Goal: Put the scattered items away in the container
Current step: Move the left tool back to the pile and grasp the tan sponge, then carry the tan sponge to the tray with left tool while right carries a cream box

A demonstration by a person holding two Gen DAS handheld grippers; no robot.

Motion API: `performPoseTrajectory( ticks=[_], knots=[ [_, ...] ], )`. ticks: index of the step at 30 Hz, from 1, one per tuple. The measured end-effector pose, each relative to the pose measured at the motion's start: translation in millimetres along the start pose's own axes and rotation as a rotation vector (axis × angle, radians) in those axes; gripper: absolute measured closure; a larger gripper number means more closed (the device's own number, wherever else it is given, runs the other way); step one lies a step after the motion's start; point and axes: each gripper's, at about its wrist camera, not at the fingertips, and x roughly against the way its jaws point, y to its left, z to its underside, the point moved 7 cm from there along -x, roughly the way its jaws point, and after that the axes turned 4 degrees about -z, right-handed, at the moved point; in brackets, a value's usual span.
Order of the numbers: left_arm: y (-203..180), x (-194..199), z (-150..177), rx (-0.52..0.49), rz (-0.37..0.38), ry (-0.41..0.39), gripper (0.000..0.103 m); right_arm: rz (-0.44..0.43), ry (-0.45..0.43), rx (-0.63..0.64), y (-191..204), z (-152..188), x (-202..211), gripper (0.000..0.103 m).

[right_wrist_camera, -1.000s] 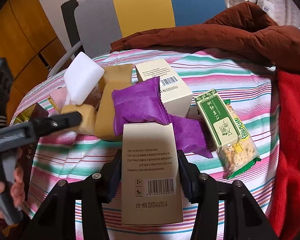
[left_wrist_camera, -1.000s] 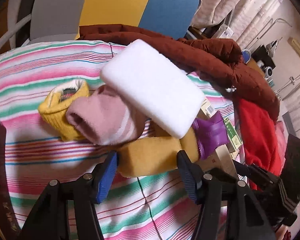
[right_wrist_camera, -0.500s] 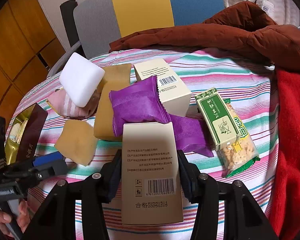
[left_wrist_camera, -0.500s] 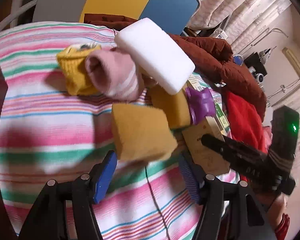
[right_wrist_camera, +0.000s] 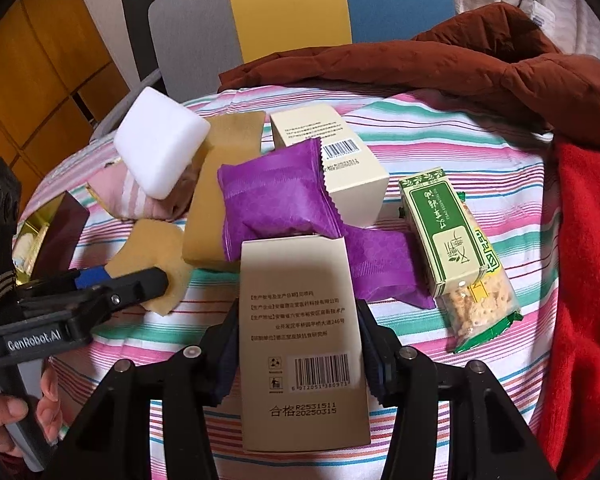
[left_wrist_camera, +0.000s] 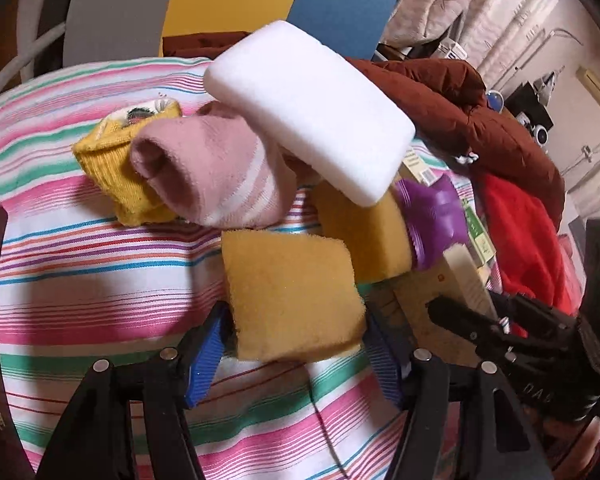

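Observation:
A small yellow sponge (left_wrist_camera: 292,296) lies on the striped cloth between the fingers of my left gripper (left_wrist_camera: 294,340). The blue pads flank its edges without visibly squeezing it. The right wrist view shows the same left gripper (right_wrist_camera: 132,280) over this sponge (right_wrist_camera: 152,248). My right gripper (right_wrist_camera: 296,320) is shut on a beige box (right_wrist_camera: 304,344) with a barcode, its front end over a purple packet (right_wrist_camera: 276,196). A dark maroon box with gold lining (right_wrist_camera: 60,228) stands open at the left.
Behind the sponge are piled a white foam block (left_wrist_camera: 312,116), a pink striped sock (left_wrist_camera: 212,176), a yellow sock (left_wrist_camera: 116,160) and a bigger yellow sponge (left_wrist_camera: 364,232). A second beige box (right_wrist_camera: 340,156), green snack packs (right_wrist_camera: 448,232), a brown jacket (right_wrist_camera: 460,64) and red cloth (right_wrist_camera: 580,280) lie right.
The small sponge came away from the pile and lay free on the cloth ahead of the left fingers. The left gripper then moved forward around it. The right gripper and its box stayed still.

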Motion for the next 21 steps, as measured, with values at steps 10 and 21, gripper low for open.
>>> performPoseTrajectory(
  ticks=[10, 21],
  knots=[
    [-1, 7, 10, -0.076, -0.036, -0.023, 0.045, -0.125, -0.011, -0.013, 11, -2, 4, 0.052],
    [23, 32, 35, 0.029, 0.002, -0.062, 0.045, -0.169, -0.017, -0.002, 18, -3, 5, 0.052]
  ],
)
